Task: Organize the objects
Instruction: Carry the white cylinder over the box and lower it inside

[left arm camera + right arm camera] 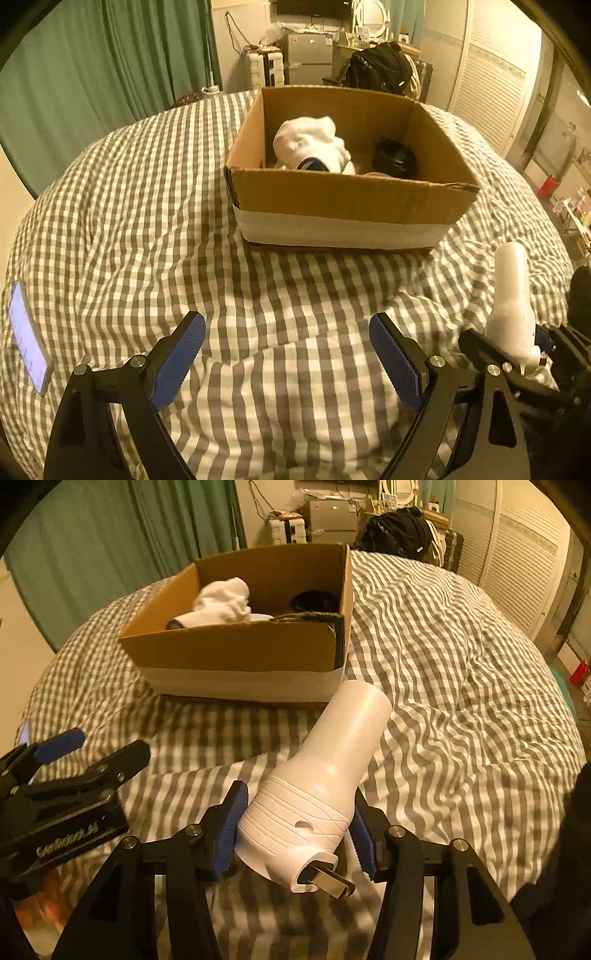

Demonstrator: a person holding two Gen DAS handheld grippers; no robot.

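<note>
Two grippers hovering over checkered bedding (pixel 155 236): right gripper (pixel 295 827) clamping white plug-in device (pixel 325 786), left gripper (pixel 288 350) gaping, near cardboard box (pixel 343 199).

Dim amber light, fisheye-bent edges, soft blur.
</note>
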